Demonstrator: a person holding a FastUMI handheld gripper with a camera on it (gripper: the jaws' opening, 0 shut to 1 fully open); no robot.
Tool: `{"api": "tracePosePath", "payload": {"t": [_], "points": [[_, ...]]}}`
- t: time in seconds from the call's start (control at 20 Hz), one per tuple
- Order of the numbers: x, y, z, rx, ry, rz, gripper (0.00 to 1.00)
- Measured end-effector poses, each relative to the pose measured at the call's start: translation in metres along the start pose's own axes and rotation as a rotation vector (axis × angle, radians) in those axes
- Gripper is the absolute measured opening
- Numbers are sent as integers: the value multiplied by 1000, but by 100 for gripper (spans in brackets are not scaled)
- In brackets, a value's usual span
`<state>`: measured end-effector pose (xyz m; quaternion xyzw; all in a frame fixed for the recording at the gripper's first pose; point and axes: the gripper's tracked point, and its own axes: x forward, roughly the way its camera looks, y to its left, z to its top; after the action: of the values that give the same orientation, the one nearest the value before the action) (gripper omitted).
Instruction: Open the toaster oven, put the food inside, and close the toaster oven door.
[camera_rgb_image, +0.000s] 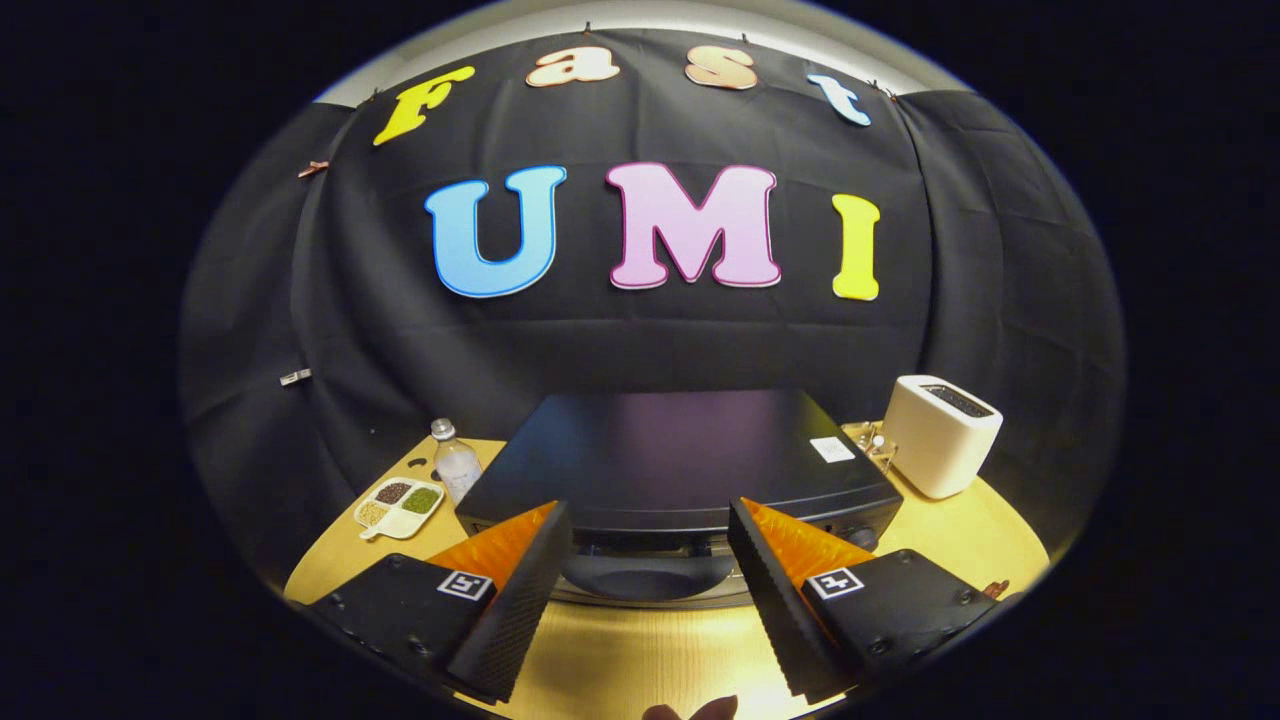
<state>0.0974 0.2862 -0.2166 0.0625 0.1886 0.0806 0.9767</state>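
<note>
The gripper (648, 560) stood wide open and held nothing, its two fingers (520, 600) spread to either side of the toaster oven's door handle (648, 577), which lay just ahead between them. The black toaster oven (680, 455) sat on the wooden table (950, 540) with its door closed. Left of the toaster oven stood a clear bottle (455, 462) and, beside it, a divided tray of food (399, 507). Right of the toaster oven stood a white toaster (940, 432), apart from it.
</note>
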Motion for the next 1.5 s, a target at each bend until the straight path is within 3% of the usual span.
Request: {"api": "tracePosePath", "payload": {"t": [0.3, 0.6, 1.0, 1.5], "points": [[21, -5, -25, -1, 81, -37, 98], [19, -2, -24, -12, 65, -47, 98], [-13, -1, -42, 15, 86, -53, 98], [-54, -3, -96, 42, 197, -47, 99]]}}
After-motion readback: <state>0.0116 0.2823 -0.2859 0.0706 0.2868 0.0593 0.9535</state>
